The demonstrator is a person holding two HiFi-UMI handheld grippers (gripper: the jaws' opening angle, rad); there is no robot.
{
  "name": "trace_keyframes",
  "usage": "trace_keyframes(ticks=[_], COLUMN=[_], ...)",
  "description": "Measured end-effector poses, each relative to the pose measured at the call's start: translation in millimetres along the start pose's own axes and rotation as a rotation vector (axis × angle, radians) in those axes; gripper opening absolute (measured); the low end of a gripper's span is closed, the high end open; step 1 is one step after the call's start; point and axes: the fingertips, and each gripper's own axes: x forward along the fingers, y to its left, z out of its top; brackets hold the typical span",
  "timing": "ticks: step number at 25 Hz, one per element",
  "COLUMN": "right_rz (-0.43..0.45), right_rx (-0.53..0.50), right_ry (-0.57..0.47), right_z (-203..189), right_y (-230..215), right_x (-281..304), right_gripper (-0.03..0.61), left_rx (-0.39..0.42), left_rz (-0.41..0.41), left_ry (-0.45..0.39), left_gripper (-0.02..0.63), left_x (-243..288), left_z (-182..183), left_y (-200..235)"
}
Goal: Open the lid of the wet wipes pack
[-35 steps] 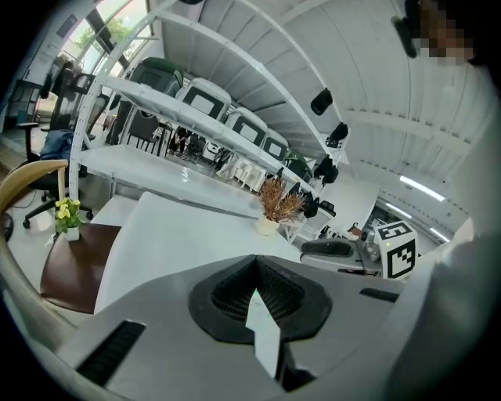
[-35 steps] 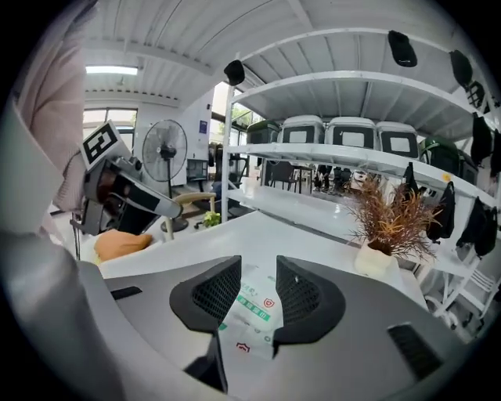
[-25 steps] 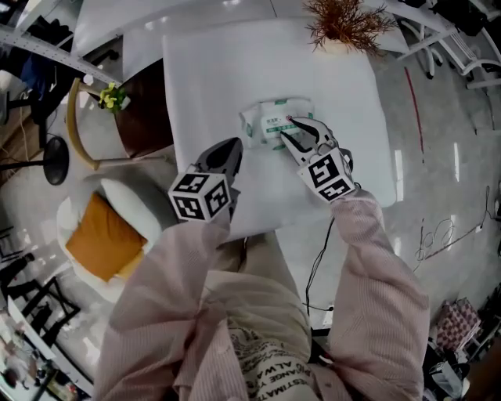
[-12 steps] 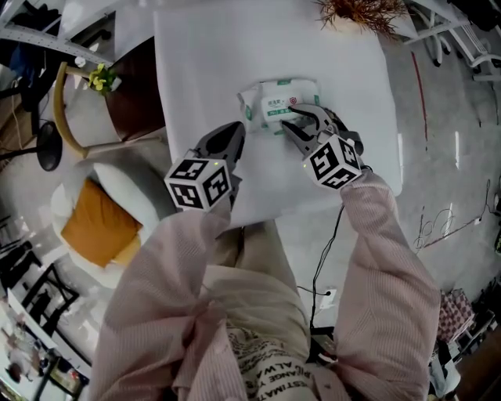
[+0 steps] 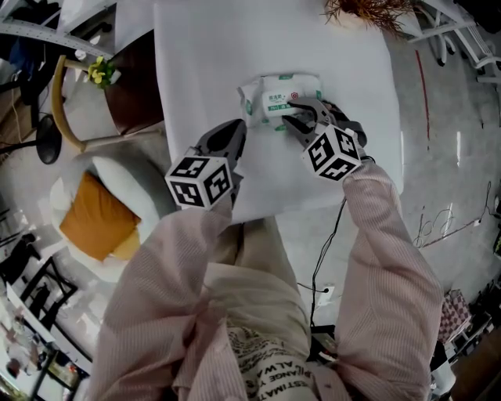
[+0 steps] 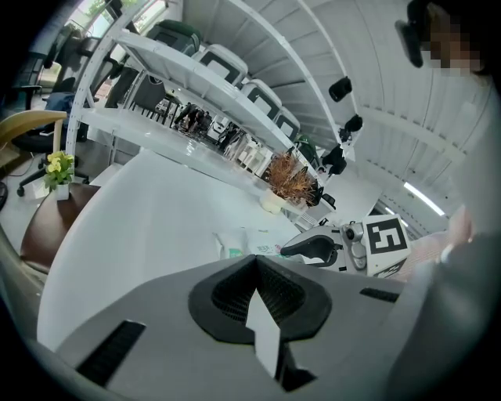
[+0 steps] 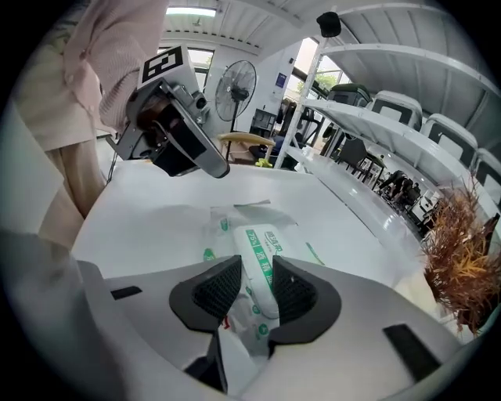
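The wet wipes pack, white with green print, lies flat on the white table. My right gripper reaches over the pack's near right end. In the right gripper view its two black pads close on the pack's white lid strip, which stands between them above the pack. My left gripper hovers shut and empty over the table, just left of and nearer than the pack. In the left gripper view the pack and the right gripper lie ahead of the left gripper.
A dried brown plant in a pot stands at the table's far right. Left of the table are a brown stool with yellow flowers and a chair with an orange cushion. A black cable hangs below the near edge.
The right gripper's jaws, open a second ago, have narrowed onto the pack's lid. The left gripper has hardly moved.
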Motion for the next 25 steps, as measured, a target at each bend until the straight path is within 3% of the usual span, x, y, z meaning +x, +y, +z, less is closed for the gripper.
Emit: trace_keyframes(ticks=[9, 25], right_rz=[0.093, 0.279], right_rx=[0.004, 0.168], right_ry=[0.033, 0.019], right_z=[-0.4, 1.8], right_y=[0.0, -4.7], right_x=[0.4, -4.3], right_gripper=[0.100, 0.094], left_rx=[-0.003, -0.021], left_rz=[0.013, 0.024], left_ry=[-0.001, -0.017], left_gripper=[-0.003, -0.003], left_x=[-0.5, 1.9], left_z=[-2.0, 3.0], left_y=[-1.0, -2.9])
